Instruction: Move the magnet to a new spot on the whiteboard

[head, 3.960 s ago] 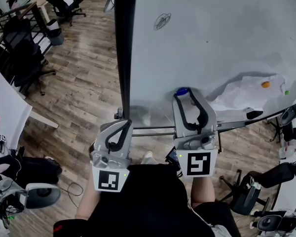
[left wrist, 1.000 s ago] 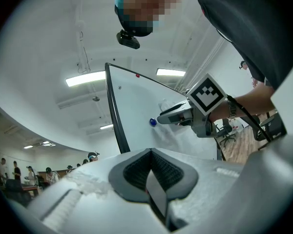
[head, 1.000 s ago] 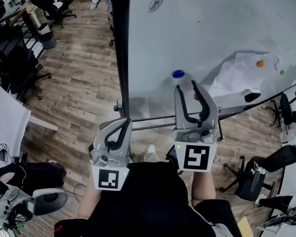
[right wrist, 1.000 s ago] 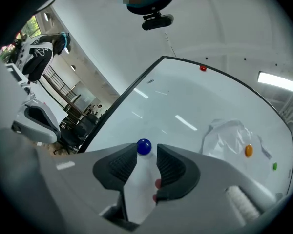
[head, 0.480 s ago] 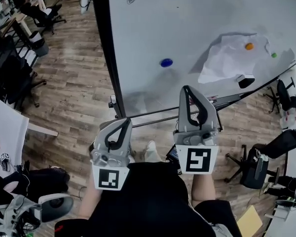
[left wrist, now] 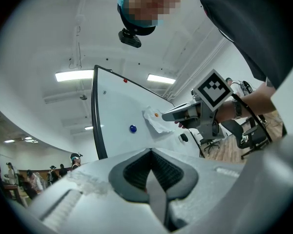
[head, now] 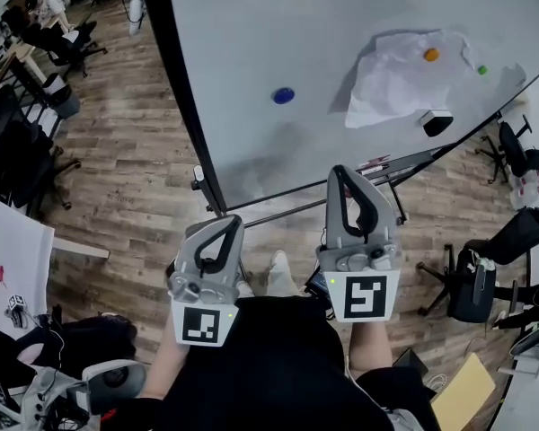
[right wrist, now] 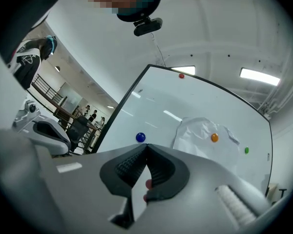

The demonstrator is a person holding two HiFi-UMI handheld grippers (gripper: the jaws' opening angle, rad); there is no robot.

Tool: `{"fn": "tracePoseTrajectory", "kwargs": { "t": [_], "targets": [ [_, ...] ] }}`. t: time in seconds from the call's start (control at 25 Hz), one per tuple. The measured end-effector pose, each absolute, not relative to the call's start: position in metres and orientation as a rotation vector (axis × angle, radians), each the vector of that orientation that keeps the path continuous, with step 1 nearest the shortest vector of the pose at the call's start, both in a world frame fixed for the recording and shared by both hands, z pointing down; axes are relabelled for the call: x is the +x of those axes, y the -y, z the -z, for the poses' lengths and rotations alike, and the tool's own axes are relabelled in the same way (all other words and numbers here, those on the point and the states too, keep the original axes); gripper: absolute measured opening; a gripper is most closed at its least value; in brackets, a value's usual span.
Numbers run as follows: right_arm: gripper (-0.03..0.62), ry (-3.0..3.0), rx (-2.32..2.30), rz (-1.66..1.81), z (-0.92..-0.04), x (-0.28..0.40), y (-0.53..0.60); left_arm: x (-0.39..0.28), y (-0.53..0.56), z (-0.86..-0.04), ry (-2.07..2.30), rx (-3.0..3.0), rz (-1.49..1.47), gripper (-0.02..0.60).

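- The blue magnet (head: 283, 95) sticks to the whiteboard (head: 251, 34), left of a crumpled paper (head: 386, 79) and well apart from both grippers.
- Head view: the left gripper (head: 226, 225) and the right gripper (head: 343, 172) are held low before the board's bottom edge, and neither touches it.
- Left gripper view: its jaws are pressed together with nothing between them.
- Right gripper view: its jaws are likewise closed and hold nothing. The blue magnet shows just above their tips, far off on the board.
- Both gripper views show a red magnet (right wrist: 181, 75) near the board's top edge, which the head view cuts off.
- An orange magnet (head: 430, 55) pins the paper in all three views. The green magnet (head: 481, 69) beside the paper is clear only in the head and right gripper views.
- The eraser (head: 437, 121) below the paper shows in the head and left gripper views, not in the right one.
- Only the left gripper view shows the right gripper side-on, with its marker cube.
- Only the head view shows the wood floor (head: 135, 160) and the chairs (head: 472, 281).
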State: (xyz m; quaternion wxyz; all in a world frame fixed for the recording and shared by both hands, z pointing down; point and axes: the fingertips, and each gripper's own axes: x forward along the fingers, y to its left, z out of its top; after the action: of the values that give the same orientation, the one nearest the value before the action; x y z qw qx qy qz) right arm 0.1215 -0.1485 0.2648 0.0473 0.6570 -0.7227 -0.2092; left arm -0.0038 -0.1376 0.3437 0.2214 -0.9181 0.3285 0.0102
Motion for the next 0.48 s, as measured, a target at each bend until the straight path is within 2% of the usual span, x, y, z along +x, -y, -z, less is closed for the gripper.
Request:
{"fn": "tracePoseTrajectory", "kwargs": {
  "t": [0.48],
  "targets": [
    [0.002, 2.197, 2.059, 0.517, -0.293, 0.118, 0.106, 0.005, 0.115, -0.346, -0.798, -2.574, -0.049, 0.002]
  ]
}}
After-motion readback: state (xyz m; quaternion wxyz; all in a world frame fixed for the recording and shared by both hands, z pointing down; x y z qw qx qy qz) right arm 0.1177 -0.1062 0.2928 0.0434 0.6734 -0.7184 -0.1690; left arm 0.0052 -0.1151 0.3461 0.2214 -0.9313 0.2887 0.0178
